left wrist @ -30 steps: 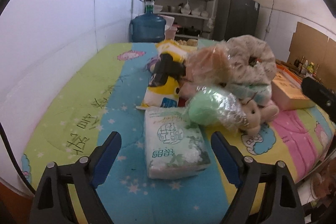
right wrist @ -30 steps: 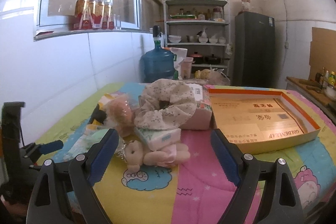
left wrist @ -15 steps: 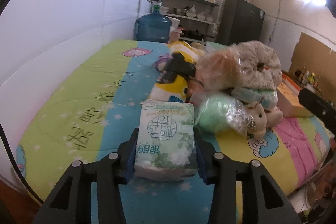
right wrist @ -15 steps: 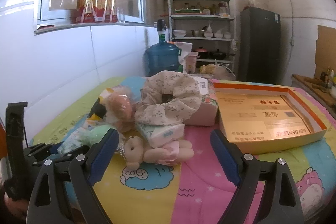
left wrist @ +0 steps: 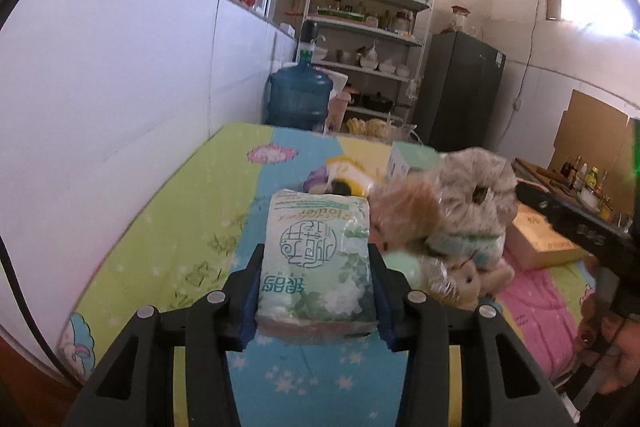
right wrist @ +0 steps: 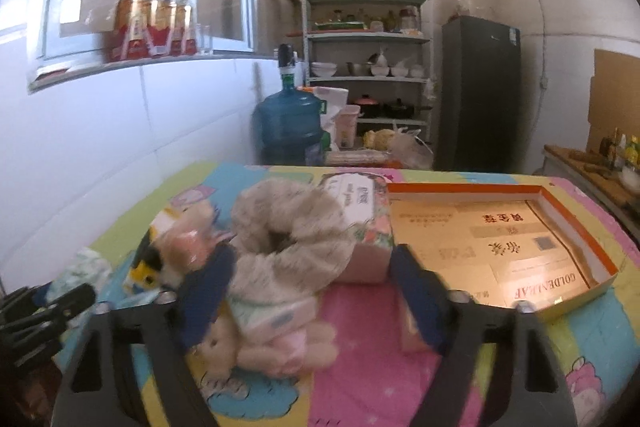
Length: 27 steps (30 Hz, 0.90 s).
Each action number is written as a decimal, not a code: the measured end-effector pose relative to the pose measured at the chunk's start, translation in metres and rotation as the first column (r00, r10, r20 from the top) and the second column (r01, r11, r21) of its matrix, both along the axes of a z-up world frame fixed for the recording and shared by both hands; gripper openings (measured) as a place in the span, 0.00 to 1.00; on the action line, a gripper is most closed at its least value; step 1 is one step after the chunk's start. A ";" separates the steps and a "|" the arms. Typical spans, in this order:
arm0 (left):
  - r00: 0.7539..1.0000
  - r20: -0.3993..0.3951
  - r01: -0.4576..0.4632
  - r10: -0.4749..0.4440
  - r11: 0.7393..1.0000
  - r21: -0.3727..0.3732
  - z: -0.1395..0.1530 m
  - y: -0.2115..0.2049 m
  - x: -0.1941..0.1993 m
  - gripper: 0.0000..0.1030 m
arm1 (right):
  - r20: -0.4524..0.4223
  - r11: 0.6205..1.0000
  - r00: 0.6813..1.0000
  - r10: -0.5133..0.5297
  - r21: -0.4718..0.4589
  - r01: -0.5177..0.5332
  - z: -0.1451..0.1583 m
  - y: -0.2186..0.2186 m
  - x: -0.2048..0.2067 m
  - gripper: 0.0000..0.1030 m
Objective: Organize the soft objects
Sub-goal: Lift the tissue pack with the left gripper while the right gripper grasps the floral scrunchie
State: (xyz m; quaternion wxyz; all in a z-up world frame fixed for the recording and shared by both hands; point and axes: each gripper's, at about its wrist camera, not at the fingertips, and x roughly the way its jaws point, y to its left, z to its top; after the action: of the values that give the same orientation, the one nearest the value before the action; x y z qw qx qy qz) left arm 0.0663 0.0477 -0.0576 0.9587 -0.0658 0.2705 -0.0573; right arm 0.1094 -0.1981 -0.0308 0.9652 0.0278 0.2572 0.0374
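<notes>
My left gripper (left wrist: pixel 316 291) is shut on a green-and-white tissue pack (left wrist: pixel 316 259) and holds it lifted above the colourful bedspread (left wrist: pixel 180 247). Behind it lies a heap of soft things: a bagged brown plush (left wrist: pixel 408 211), a floral grey ring cushion (left wrist: pixel 476 187), a small teddy bear (left wrist: pixel 468 279) and a yellow plush (left wrist: pixel 352 175). My right gripper (right wrist: pixel 308 291) is open, its fingers either side of the ring cushion (right wrist: pixel 288 227) and a tissue pack (right wrist: pixel 272 311), above a teddy (right wrist: pixel 256 347).
An open orange-rimmed cardboard box lid (right wrist: pixel 500 247) lies at the right of the bed. A pink floral tissue box (right wrist: pixel 364 223) stands behind the cushion. A blue water jug (left wrist: pixel 298 99), shelves (right wrist: pixel 364 39) and a dark fridge (right wrist: pixel 480 91) stand beyond. White wall at left.
My left gripper closed on the green tissue pack and lifted it off the bedspread. My right gripper moved forward and down over the ring cushion heap, staying open.
</notes>
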 end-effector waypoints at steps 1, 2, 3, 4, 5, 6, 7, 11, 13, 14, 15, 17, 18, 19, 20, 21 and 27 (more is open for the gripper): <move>1.000 0.004 0.001 -0.001 1.000 0.002 0.002 -0.002 0.000 0.45 | -0.023 1.000 1.000 -0.002 0.015 0.002 -0.001 -0.004 0.009 0.66; 1.000 0.007 0.004 -0.004 1.000 0.005 0.004 -0.002 0.001 0.45 | -0.033 1.000 0.999 0.002 0.022 -0.001 -0.003 -0.005 0.013 0.64; 1.000 0.009 0.006 -0.007 1.000 0.011 0.005 -0.004 0.004 0.45 | -0.047 1.000 0.999 0.006 0.031 -0.004 -0.004 -0.007 0.018 0.60; 1.000 0.011 0.008 -0.008 1.000 0.020 0.006 -0.006 0.004 0.45 | -0.061 0.999 0.998 0.012 0.041 -0.009 -0.006 -0.009 0.023 0.58; 1.000 0.013 0.009 -0.010 1.000 0.029 0.008 -0.009 0.006 0.45 | -0.070 0.999 0.997 0.018 0.047 -0.015 -0.008 -0.010 0.026 0.53; 1.000 0.014 0.013 -0.014 0.999 0.035 0.008 -0.011 0.007 0.45 | -0.082 0.999 0.996 0.025 0.043 -0.022 -0.010 -0.010 0.030 0.50; 1.000 0.013 0.017 -0.018 0.999 0.035 0.008 -0.012 0.008 0.45 | -0.090 0.999 0.995 0.030 0.037 -0.027 -0.011 -0.009 0.033 0.50; 1.000 0.007 0.029 -0.029 0.999 0.029 0.010 -0.013 0.017 0.45 | -0.120 0.998 0.991 0.061 0.037 -0.057 -0.016 -0.005 0.040 0.35; 0.999 0.004 0.032 -0.032 0.999 0.029 0.009 -0.015 0.020 0.45 | -0.118 0.997 0.990 0.076 0.038 -0.071 -0.016 -0.004 0.038 0.17; 0.999 0.002 0.033 -0.034 0.999 0.029 0.007 -0.017 0.020 0.45 | -0.113 0.996 0.990 0.083 0.037 -0.080 -0.015 -0.003 0.036 0.12; 0.999 0.001 0.036 -0.036 0.999 0.027 0.007 -0.017 0.020 0.45 | -0.106 0.996 0.990 0.089 0.034 -0.086 -0.014 -0.003 0.034 0.10; 0.999 0.000 0.039 -0.039 0.999 0.026 0.007 -0.018 0.022 0.45 | -0.087 0.995 0.992 0.096 0.028 -0.094 -0.010 -0.002 0.027 0.09; 0.999 0.000 0.039 -0.039 0.999 0.026 0.008 -0.019 0.021 0.45 | -0.079 0.995 0.992 0.098 0.025 -0.096 -0.009 -0.002 0.025 0.09; 0.999 0.001 0.041 -0.041 0.999 0.026 0.009 -0.020 0.021 0.45 | -0.066 0.995 0.992 0.103 0.022 -0.102 -0.006 -0.002 0.021 0.08; 0.999 0.002 0.043 -0.043 0.999 0.026 0.009 -0.020 0.020 0.45 | -0.057 0.994 0.993 0.105 0.022 -0.104 -0.003 -0.002 0.018 0.08; 0.999 0.004 0.045 -0.045 0.999 0.025 0.010 -0.021 0.019 0.45 | -0.047 0.994 0.993 0.106 0.019 -0.105 0.000 -0.002 0.015 0.08; 0.998 0.017 0.054 -0.054 0.998 0.029 0.015 -0.023 0.015 0.45 | -0.011 0.994 0.994 0.111 0.001 -0.111 0.017 -0.002 0.007 0.08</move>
State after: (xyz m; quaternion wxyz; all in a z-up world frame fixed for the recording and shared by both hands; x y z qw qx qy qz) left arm 0.0815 0.0243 -0.0430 0.9601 -0.0444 0.2644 -0.0799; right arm 0.1163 -0.2005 -0.0136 0.9603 0.0138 0.2636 0.0908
